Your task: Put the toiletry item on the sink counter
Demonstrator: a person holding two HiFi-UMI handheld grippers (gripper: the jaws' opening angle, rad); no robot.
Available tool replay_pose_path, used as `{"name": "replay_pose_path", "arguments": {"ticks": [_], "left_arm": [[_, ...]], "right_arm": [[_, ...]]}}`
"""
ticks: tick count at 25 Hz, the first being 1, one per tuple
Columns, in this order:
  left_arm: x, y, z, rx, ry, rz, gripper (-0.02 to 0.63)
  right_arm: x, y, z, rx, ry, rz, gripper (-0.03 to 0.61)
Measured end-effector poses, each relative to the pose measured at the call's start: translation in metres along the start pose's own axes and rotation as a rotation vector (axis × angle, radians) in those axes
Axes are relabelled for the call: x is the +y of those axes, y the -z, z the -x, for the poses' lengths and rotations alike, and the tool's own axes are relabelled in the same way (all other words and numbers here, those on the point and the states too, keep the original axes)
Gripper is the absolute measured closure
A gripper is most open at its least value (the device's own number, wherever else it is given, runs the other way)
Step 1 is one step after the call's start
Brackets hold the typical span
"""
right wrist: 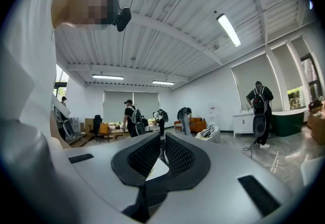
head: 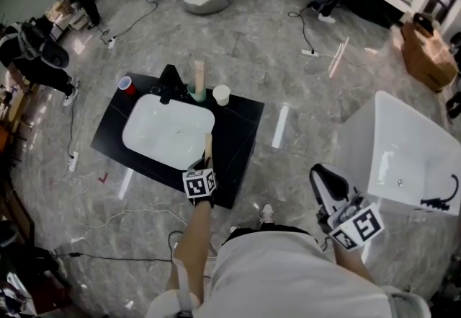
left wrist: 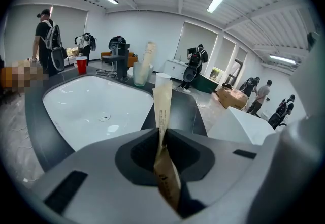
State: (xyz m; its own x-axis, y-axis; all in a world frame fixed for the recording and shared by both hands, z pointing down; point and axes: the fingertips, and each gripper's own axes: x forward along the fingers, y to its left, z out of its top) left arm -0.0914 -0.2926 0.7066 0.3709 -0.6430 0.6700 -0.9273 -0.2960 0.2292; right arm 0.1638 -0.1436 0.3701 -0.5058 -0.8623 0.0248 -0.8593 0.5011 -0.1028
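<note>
The toiletry item is a flat tan tube and my left gripper is shut on its lower end. It hangs over the near edge of the black sink counter, just right of the white basin. In the left gripper view the tube stands up between the jaws of the left gripper and points at the counter's dark right strip. My right gripper is off to the right at the person's side, away from the counter. It points level, its jaws together on nothing.
A black faucet, a red cup, a green holder with a tall tan tube and a white cup line the counter's far edge. A white bathtub stands at the right. Cables, a cardboard box and people lie beyond.
</note>
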Motion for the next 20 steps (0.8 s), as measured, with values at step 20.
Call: {"name": "replay_pose_path", "arguments": {"ticks": [20], "left_arm": [[0.001, 0.011, -0.028, 0.074, -0.030, 0.062, 0.569]], "right_arm": [[-0.012, 0.009, 0.007, 0.022, 0.008, -0.019, 0.526]]}}
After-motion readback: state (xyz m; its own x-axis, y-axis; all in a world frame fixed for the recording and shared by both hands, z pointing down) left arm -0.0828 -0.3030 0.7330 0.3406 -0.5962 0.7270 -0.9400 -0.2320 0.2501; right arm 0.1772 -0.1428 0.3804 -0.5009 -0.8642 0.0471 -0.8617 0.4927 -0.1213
